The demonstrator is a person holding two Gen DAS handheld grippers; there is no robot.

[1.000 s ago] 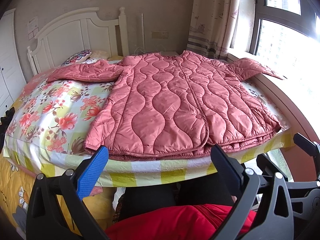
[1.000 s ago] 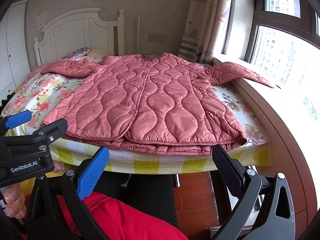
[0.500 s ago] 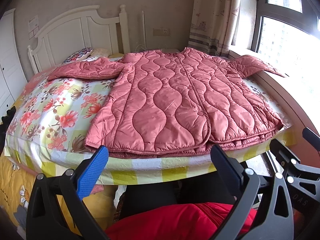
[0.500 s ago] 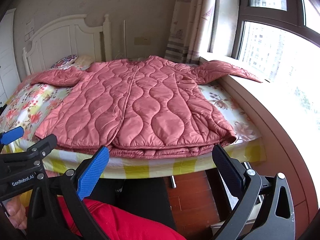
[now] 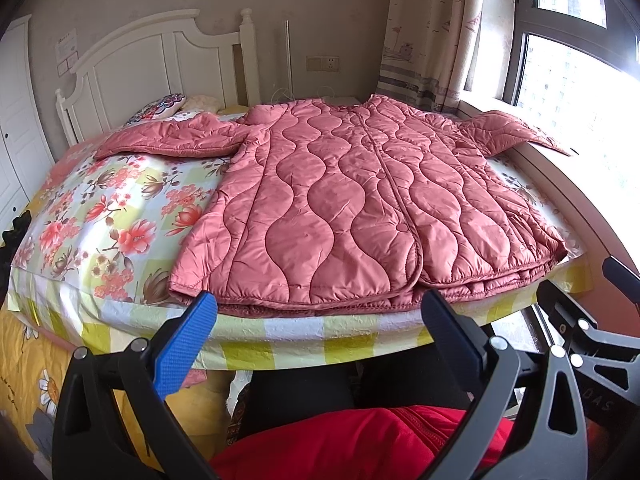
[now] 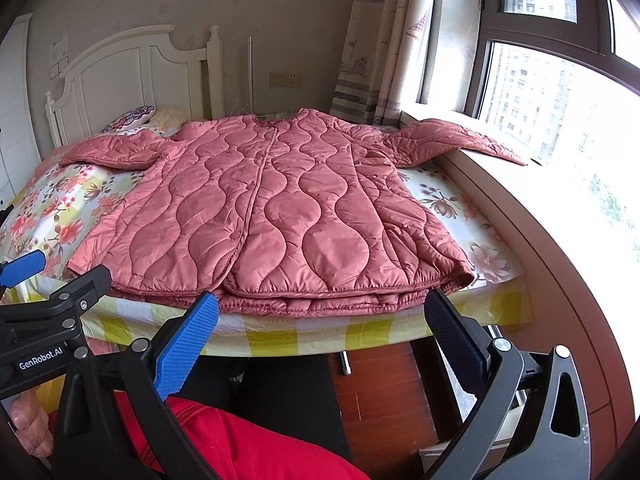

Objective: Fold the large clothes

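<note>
One pink quilted jacket [image 5: 352,208] lies flat and front-up on the bed [image 5: 100,216], both sleeves spread, hem at the near edge; folding looks not yet begun; two grippers, left gripper [image 5: 320,320] and right gripper [image 6: 322,316], hover before the hem, jaws wide apart and empty; next move likely calls for reaching a sleeve or side edge to fold inward

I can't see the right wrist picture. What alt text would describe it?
A pink quilted coat lies spread flat on a floral bed, one sleeve reaching onto the window sill. The open right tongs hover before the coat's hem, holding nothing, with the left tongs at the left edge.
</note>
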